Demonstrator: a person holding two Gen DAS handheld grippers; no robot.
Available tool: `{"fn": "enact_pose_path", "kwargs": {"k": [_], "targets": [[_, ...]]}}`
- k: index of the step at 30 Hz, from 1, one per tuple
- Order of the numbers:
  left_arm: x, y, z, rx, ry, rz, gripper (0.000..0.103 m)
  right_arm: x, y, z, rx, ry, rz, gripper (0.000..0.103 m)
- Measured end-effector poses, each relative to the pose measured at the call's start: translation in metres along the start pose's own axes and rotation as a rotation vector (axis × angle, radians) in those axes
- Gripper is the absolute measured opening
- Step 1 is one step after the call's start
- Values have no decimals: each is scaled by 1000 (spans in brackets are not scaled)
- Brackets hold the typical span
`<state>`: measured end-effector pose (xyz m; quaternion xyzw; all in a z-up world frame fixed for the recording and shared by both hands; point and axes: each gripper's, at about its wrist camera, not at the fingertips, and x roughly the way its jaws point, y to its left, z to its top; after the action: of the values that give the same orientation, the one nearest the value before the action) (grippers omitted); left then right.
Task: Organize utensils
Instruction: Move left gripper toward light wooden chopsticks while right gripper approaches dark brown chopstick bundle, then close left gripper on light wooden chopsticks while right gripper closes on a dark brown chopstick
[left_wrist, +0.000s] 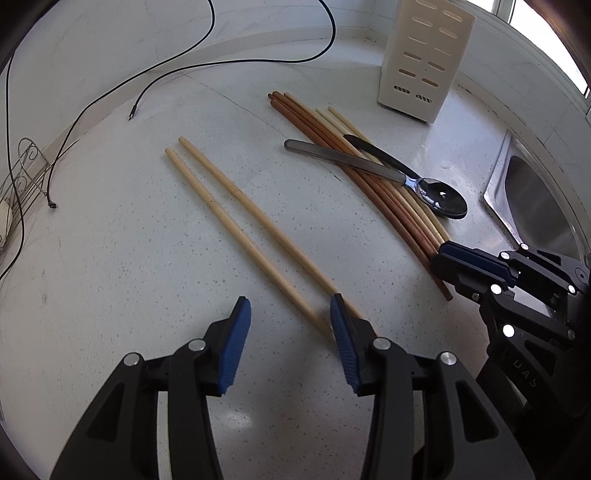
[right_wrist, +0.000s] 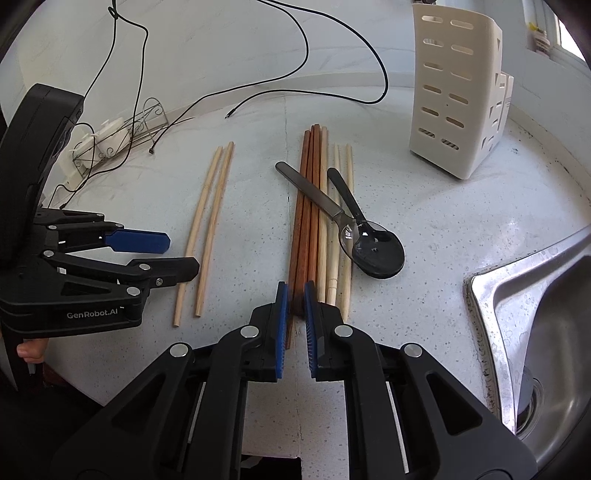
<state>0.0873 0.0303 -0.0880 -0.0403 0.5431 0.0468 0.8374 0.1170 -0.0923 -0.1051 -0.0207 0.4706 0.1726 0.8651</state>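
Two light bamboo chopsticks (left_wrist: 236, 214) lie apart from the rest on the speckled counter; they also show in the right wrist view (right_wrist: 207, 229). My left gripper (left_wrist: 290, 321) is open over their near ends, empty. A bundle of dark brown chopsticks (right_wrist: 306, 206) and pale ones (right_wrist: 341, 229) lies to the right, with a steel spoon (right_wrist: 314, 194) and a black spoon (right_wrist: 373, 247) across it. My right gripper (right_wrist: 293, 291) is nearly closed around the near ends of the dark chopsticks. A white slotted utensil holder (right_wrist: 454, 99) stands at the back right.
A steel sink (right_wrist: 535, 314) is at the right edge. Black cables (right_wrist: 258, 92) trail across the back of the counter. A wire rack (right_wrist: 122, 136) with a white power strip sits at the back left.
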Motion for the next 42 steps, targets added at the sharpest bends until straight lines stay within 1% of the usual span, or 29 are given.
{"fn": "enact_pose_path", "kwargs": {"k": [3, 10, 14, 15, 20, 24, 27, 30, 32, 34, 36, 38, 42], "targets": [[-2, -3, -4, 17, -2, 25, 44, 0, 4, 0, -25, 0, -16, 9], [-10, -4, -18, 2, 2, 24, 44, 1, 2, 1, -14, 4, -24, 9], [-15, -2, -27, -10, -5, 30, 44, 1, 6, 1, -45, 1, -38, 8], [-15, -2, -28, -3, -8, 35, 44, 0, 7, 1, -54, -2, -42, 5], [-18, -1, -34, 0, -22, 32, 44, 1, 15, 1, -102, 1, -67, 5], [-20, 2, -40, 14, -53, 22, 44, 0, 9, 2, -69, 6, -41, 5], [-21, 2, -43, 13, -67, 20, 44, -2, 0, 1, -16, 10, -3, 5], [-20, 2, -43, 10, -70, 24, 44, -2, -2, 1, -1, 12, 1, 5], [-20, 3, -43, -1, -72, 34, 44, -2, 2, 0, -24, 13, -16, 5], [-20, 5, -42, -10, -75, 39, 44, -2, 10, -1, -69, 9, -56, 5], [-19, 6, -41, -16, -76, 38, 44, -2, 14, -1, -91, 9, -76, 5], [-19, 7, -42, -16, -80, 33, 43, -2, 13, -1, -87, 11, -72, 5], [-22, 8, -44, -6, -80, -15, 39, -4, 10, -1, -66, 21, -63, 5]]}}
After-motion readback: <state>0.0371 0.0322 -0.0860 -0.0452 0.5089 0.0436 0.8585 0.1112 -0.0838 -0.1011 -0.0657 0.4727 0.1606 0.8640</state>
